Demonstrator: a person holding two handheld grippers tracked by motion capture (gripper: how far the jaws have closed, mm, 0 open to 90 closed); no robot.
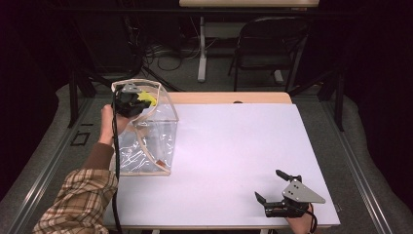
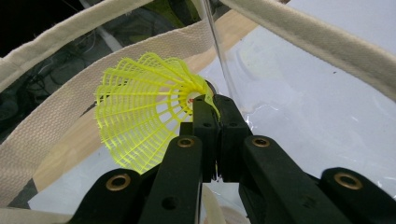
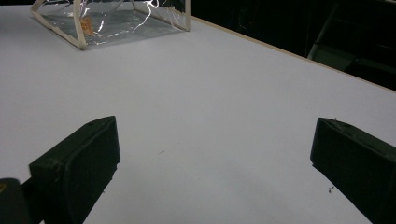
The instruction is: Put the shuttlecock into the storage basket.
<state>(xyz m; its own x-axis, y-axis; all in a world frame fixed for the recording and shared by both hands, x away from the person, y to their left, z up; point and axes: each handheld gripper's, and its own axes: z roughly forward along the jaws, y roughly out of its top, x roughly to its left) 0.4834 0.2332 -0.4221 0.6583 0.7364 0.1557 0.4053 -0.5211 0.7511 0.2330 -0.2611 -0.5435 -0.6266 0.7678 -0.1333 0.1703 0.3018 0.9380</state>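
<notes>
No writing can be read; a small orange tag (image 3: 85, 25) is seen inside the clear bag (image 1: 151, 141), too small to make out. The bag is made of transparent plastic edged with cream fabric trim, stands upright with its mouth open at the top, and is set on the left part of the white bench (image 1: 234, 161). A yellow plastic shuttlecock (image 2: 144, 109) with a latticed skirt is gripped at its cork end by the left hand-held gripper (image 2: 211, 105), whose jaws are clenched on it. The shuttlecock is held at the bag's open mouth, between the fabric rims, with its skirt flared to the left in the left gripper view. The left forearm, in a plaid sleeve (image 1: 80, 200), is raised beside the bag. The right hand-held gripper (image 1: 275, 187) is held low over the bench's near right corner, its jaws spread wide and grasping nothing, well apart from the bag.
</notes>
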